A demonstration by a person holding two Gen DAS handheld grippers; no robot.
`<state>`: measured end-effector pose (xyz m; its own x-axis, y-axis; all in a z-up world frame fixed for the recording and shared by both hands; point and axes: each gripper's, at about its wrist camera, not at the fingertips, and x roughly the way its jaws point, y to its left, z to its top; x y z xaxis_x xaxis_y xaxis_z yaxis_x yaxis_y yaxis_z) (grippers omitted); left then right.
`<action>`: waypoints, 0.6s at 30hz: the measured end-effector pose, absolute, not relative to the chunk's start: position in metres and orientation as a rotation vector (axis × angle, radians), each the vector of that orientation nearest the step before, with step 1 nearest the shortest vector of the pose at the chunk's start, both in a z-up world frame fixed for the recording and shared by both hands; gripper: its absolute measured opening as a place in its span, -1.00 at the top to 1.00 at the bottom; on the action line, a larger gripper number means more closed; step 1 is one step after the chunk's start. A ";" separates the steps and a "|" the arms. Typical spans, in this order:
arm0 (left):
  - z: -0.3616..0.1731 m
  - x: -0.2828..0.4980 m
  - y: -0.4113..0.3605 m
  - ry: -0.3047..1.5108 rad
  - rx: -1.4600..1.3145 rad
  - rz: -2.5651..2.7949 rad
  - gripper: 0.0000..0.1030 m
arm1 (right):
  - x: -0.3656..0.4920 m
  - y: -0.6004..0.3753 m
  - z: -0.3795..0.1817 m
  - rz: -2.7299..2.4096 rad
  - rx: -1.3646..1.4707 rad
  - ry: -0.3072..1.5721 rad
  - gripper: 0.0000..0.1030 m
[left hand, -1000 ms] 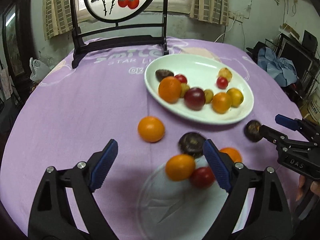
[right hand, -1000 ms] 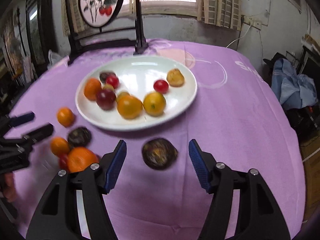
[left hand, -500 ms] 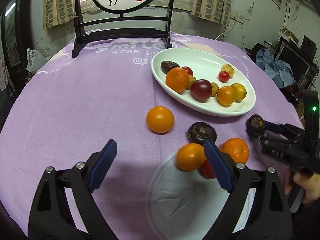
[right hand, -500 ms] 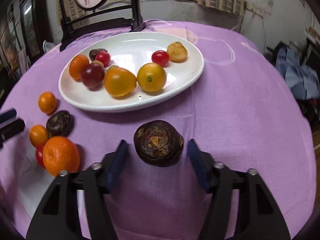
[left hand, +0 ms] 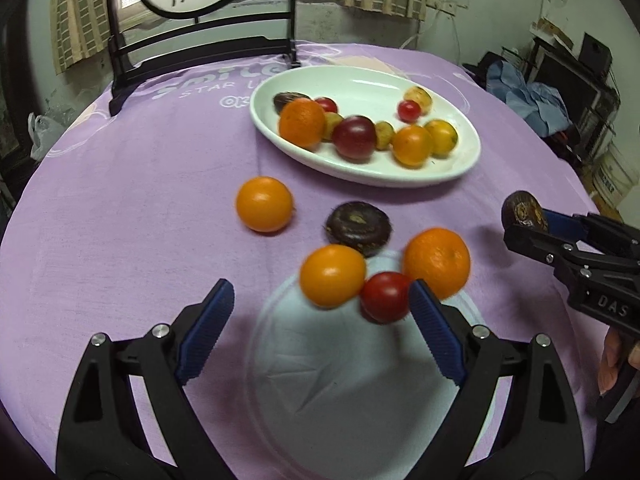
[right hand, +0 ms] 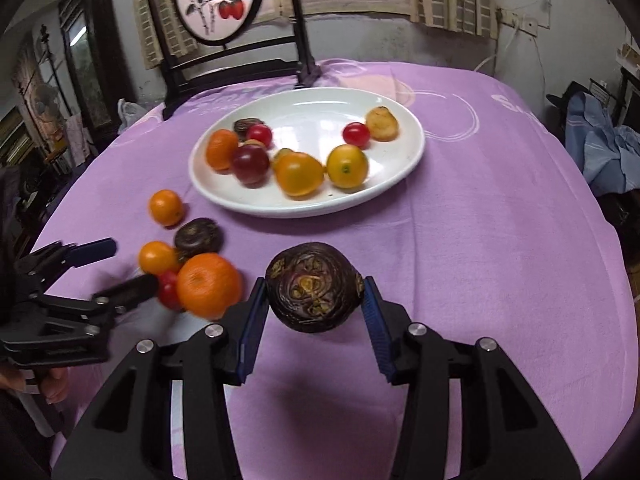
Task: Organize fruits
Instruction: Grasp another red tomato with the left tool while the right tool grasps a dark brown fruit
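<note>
My right gripper (right hand: 315, 294) is shut on a dark purple round fruit (right hand: 314, 286) and holds it above the purple cloth; it also shows in the left wrist view (left hand: 524, 213). My left gripper (left hand: 322, 306) is open and empty, just short of a small orange fruit (left hand: 332, 275), a red tomato (left hand: 385, 297) and a big orange (left hand: 437, 262). Another dark fruit (left hand: 358, 229) and a loose orange (left hand: 264, 203) lie on the cloth. A white oval plate (left hand: 460, 168) holds several fruits.
A clear plastic dish (left hand: 340, 392) lies under my left gripper. A black framed screen stand (left hand: 200, 52) stands at the table's far edge. The table's right edge drops off near clutter and blue cloth (left hand: 532, 100).
My right gripper closed on the dark fruit and lifted it off the cloth. My left gripper moved forward toward the fruits by the clear dish.
</note>
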<state>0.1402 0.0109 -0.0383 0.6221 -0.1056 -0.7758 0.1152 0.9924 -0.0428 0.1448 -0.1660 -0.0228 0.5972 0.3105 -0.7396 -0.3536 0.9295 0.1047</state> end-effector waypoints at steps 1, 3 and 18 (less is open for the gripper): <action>-0.040 0.139 0.006 0.893 0.033 -0.132 -0.76 | 0.142 -0.165 -0.023 0.393 -0.059 0.848 0.08; -0.042 0.137 0.002 0.902 0.047 -0.140 -0.76 | 0.139 -0.163 -0.024 0.399 -0.066 0.851 0.08; -0.056 0.138 -0.007 0.942 0.020 -0.174 -0.25 | 0.139 -0.164 -0.025 0.401 -0.072 0.856 0.08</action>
